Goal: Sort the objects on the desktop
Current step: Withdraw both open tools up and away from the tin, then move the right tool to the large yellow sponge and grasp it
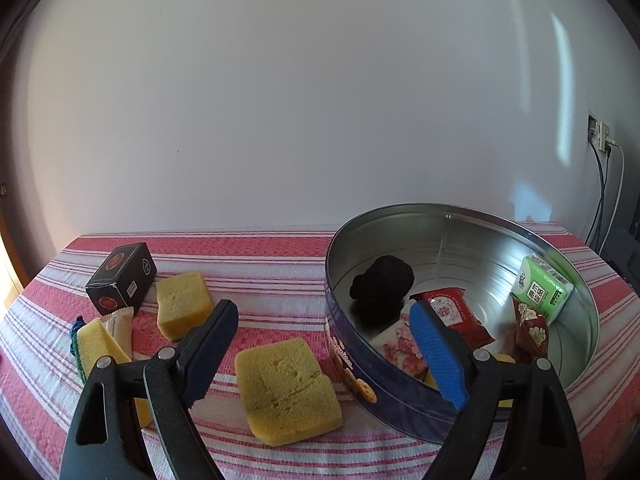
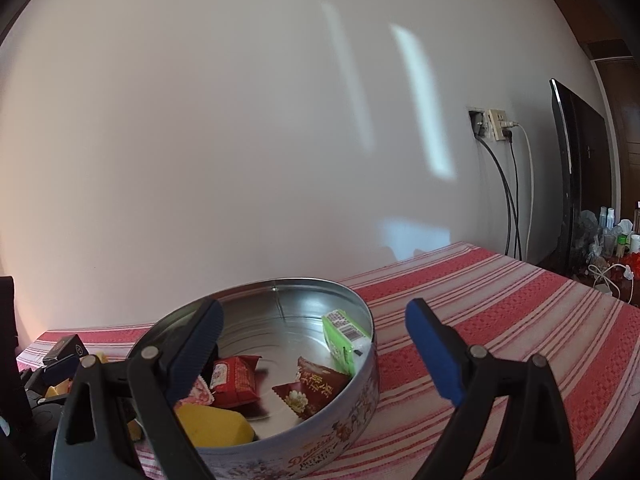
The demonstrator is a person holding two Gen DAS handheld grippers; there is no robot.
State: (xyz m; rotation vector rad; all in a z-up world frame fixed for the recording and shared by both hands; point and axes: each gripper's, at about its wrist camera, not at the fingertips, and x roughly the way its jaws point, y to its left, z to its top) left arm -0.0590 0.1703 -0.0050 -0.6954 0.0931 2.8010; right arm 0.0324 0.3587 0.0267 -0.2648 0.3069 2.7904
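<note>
A round cookie tin [image 1: 460, 216] stands open on the striped cloth and holds a black lump [image 1: 382, 284], a red packet [image 1: 456, 314], a green tissue pack [image 1: 542, 288], a dark red packet [image 1: 530, 328] and a pink floral packet [image 1: 400, 348]. Left of the tin lie three yellow sponges [image 1: 286, 390] [image 1: 182, 304] [image 1: 98, 344], a black box [image 1: 122, 282] and a white sachet [image 1: 120, 326]. My left gripper [image 1: 323, 312] hangs open above the nearest sponge and the tin's left wall. My right gripper [image 2: 314, 312] is open over the tin [image 2: 280, 283], where a yellow sponge [image 2: 216, 426] also lies.
The red-and-white striped cloth [image 2: 500, 320] stretches bare to the right of the tin. A white wall runs close behind the table. A wall socket [image 2: 492, 124] with hanging cables, a dark screen [image 2: 576, 176] and several bottles [image 2: 612, 232] stand beyond the right end.
</note>
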